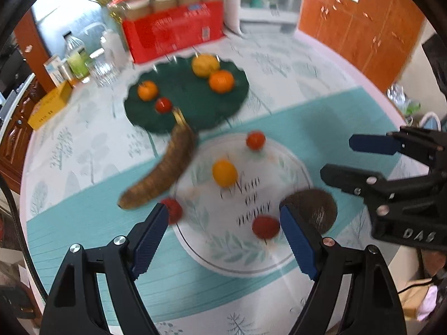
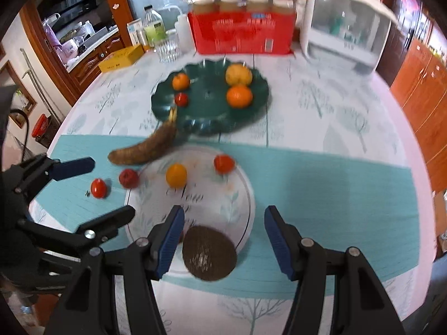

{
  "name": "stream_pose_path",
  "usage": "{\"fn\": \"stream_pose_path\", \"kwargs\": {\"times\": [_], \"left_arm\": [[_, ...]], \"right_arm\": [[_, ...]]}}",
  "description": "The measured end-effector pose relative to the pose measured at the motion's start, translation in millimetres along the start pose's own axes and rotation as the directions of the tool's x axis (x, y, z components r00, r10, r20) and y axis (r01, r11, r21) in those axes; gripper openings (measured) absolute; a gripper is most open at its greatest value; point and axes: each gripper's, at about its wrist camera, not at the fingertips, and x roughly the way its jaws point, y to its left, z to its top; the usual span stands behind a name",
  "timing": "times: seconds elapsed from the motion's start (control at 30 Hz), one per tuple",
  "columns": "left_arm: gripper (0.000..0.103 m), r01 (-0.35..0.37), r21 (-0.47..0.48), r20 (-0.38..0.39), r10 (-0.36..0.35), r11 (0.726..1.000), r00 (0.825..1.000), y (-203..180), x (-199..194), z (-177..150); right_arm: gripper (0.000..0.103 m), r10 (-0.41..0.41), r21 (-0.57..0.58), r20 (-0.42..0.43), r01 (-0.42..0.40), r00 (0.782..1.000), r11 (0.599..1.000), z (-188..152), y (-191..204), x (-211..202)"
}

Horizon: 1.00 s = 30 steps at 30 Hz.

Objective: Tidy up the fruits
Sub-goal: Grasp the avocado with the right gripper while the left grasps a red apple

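Observation:
A white plate [image 1: 240, 262] [image 2: 240, 184] on the teal mat holds a yellow-orange fruit [image 1: 224, 173] [image 2: 176, 175], a red tomato [image 1: 255, 140] [image 2: 223, 163] and a brown kiwi [image 1: 315, 209] [image 2: 209, 252] at its rim. A small red fruit [image 1: 265, 226] lies between my left fingers. A browned banana [image 1: 164, 173] [image 2: 145, 146] leans from the mat onto the dark green plate [image 1: 190, 111] [image 2: 206, 122], which holds several fruits. My left gripper [image 1: 223, 231] [image 2: 92, 189] is open over the white plate. My right gripper [image 2: 223, 229] [image 1: 346, 156] is open above the kiwi.
A red box of jars [image 2: 240, 33], a white appliance [image 2: 343, 22], bottles and a glass [image 2: 167, 47], and a yellow box [image 2: 120, 57] stand at the table's far side. Red fruits [image 2: 98, 187] [image 2: 128, 178] lie on the mat left of the white plate.

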Motion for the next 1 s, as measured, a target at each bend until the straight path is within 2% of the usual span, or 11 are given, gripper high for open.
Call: {"fn": "stream_pose_path", "kwargs": {"times": [0.13,0.33,0.47,0.67,0.8,1.0], "left_arm": [[0.081,-0.002,0.014,-0.042,0.002,1.000,0.999,-1,15,-15],[0.081,0.006,-0.038,-0.091,-0.010,0.999,0.996,9,35,-24],[0.080,0.005,-0.054,-0.100,-0.011,0.999,0.995,10,41,-24],[0.080,0.017,-0.087,-0.115,-0.027,0.996,0.993,16,49,-19],[0.080,0.022,-0.078,-0.116,-0.031,0.997,0.993,14,52,-17],[0.080,0.052,-0.063,-0.132,-0.060,0.997,0.989,3,59,-15]], "right_arm": [[0.060,0.035,-0.016,-0.060,-0.036,0.998,0.999,-19,1,18],[0.060,0.044,-0.057,-0.128,-0.052,0.991,0.997,-35,8,40],[0.065,0.077,-0.065,-0.135,-0.086,0.988,0.994,-36,11,49],[0.065,0.088,-0.063,-0.168,-0.100,0.982,0.993,-35,10,63],[0.062,0.120,-0.037,-0.170,-0.128,0.978,0.991,-38,3,65],[0.062,0.047,-0.030,-0.146,-0.052,0.988,0.998,-41,-12,60]]}}
